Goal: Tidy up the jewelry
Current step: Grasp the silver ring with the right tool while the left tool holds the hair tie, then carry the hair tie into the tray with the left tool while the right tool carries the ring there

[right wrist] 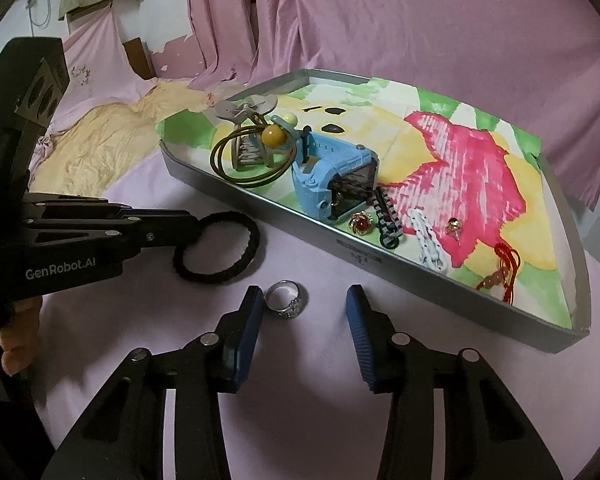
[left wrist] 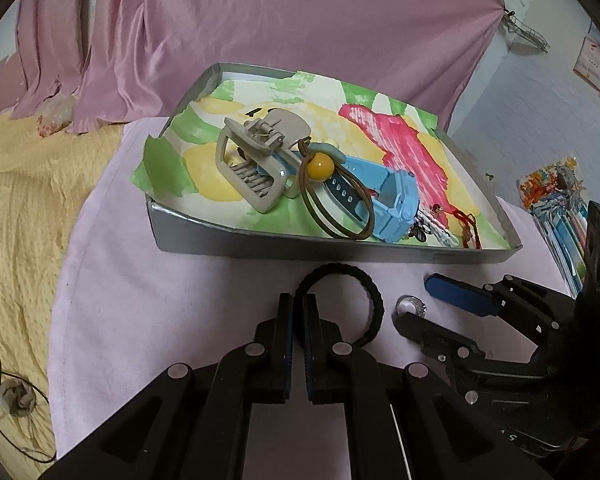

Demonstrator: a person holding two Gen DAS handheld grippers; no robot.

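The left gripper (left wrist: 299,304) has its two black fingers pressed together on the near-left edge of a black braided elastic hair tie (left wrist: 374,308), which lies flat on the pale pink cloth (left wrist: 140,280) just in front of the tray. The right gripper (right wrist: 305,312) stands with its blue-padded fingers wide apart, and a silver ring with a small ornate setting (right wrist: 286,300) lies on the cloth between them, touching or nearly touching the left pad and well clear of the right one. Beyond both sits one shallow grey cardboard tray (right wrist: 380,258) lined with a painted paper of green, yellow and pink. In it, counted: one beige plastic claw hair clip (left wrist: 256,156), one brown elastic loop with a yellow bead (left wrist: 320,168), one light blue plastic wristwatch (right wrist: 332,180), one gold brooch with a red stone (right wrist: 360,224), one black-and-white beaded band (right wrist: 388,216), one white chain-link piece (right wrist: 428,244), one small gold earring (right wrist: 454,224) and one red cord charm (right wrist: 504,268). The clip, loop and watch crowd the left end; the smaller pieces lie near the front wall.
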